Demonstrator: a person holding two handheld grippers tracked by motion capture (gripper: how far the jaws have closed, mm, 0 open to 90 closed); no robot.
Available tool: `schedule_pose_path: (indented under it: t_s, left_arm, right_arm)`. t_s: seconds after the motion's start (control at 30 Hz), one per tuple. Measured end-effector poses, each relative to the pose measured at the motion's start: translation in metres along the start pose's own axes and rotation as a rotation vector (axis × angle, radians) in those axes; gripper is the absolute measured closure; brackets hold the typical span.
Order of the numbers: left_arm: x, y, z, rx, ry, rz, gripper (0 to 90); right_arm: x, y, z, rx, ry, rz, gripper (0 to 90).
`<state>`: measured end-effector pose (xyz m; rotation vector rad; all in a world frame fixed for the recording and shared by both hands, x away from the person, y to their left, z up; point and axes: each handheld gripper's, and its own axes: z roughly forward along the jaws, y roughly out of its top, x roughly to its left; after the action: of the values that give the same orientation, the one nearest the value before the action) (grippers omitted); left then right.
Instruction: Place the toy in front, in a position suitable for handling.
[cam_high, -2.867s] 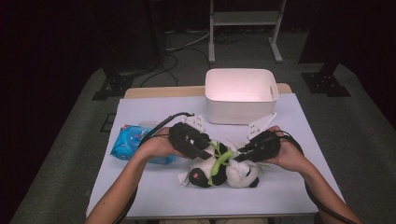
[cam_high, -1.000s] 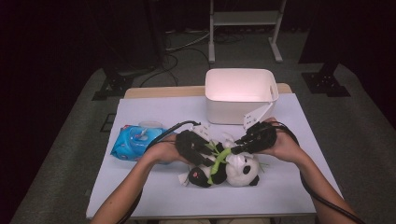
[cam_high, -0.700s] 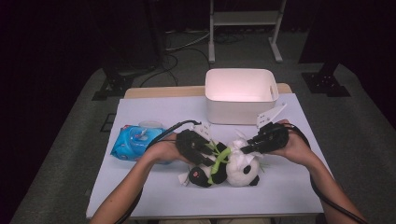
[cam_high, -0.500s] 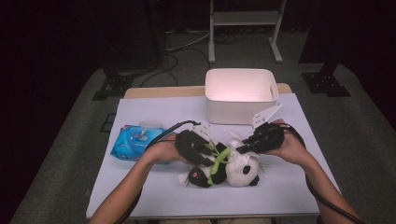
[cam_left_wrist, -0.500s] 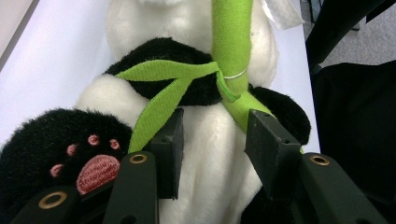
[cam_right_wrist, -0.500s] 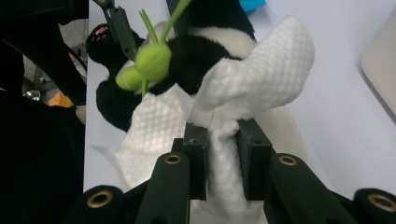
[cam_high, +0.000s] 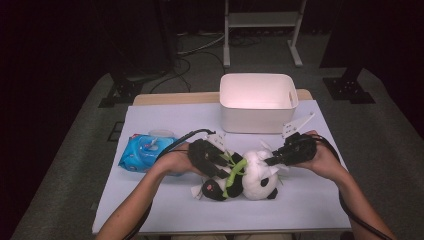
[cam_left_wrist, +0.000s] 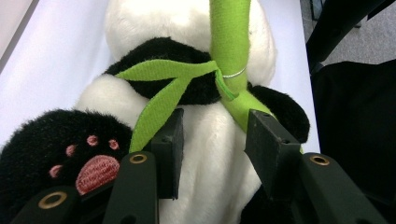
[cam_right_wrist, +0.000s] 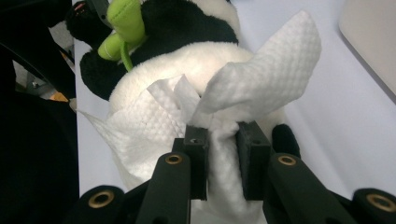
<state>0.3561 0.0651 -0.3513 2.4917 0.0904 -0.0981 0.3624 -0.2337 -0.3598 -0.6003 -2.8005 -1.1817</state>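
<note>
Right gripper view: my right tool (cam_right_wrist: 222, 161) pinches a wet wipe (cam_right_wrist: 261, 79) against the plush panda (cam_high: 245, 177), whose long axis lies crosswise between both tools; left tool (cam_left_wrist: 215, 149) clamps its belly.

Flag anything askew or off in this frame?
Nothing damaged or spilled. The plush panda lies on its side on the table, pinned by the left gripper, while the right gripper presses a bunched white wipe against its head. The wipes pack sits askew.

Table (cam_high: 310, 200) lit from above, surroundings dark; bin (cam_high: 257, 92) glares; high view perhaps slightly soft.
</note>
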Motion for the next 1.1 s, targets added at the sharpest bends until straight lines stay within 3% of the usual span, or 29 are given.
schedule_pose_path:
  t_s: [0.27, 0.33, 0.43, 0.6, 0.8, 1.1]
  left_arm:
    - [0.0, -0.001, 0.0, -0.009, -0.013, -0.005, 56.8]
    - [0.0, -0.001, -0.001, -0.009, -0.012, 0.001, 56.8]
    - [0.0, -0.001, 0.0, -0.007, -0.011, 0.004, 56.8]
    - [-0.001, -0.001, -0.001, -0.005, -0.008, 0.006, 56.7]
    - [0.0, 0.0, -0.001, 0.002, -0.012, 0.014, 56.8]
    - [0.0, -0.002, -0.001, -0.007, -0.015, 0.011, 56.7]
  right_arm:
    - [0.005, 0.022, 0.007, 0.018, -0.003, -0.061, 76.3]
    - [0.006, 0.03, 0.009, 0.001, 0.021, -0.071, 76.3]
    - [0.011, 0.047, 0.023, 0.032, 0.026, -0.117, 76.3]
    - [0.012, 0.055, 0.031, 0.046, 0.036, -0.126, 76.3]
    - [0.008, 0.047, 0.02, 0.038, 0.012, -0.11, 76.3]
    - [-0.002, 0.009, 0.004, 0.02, -0.006, -0.011, 76.3]
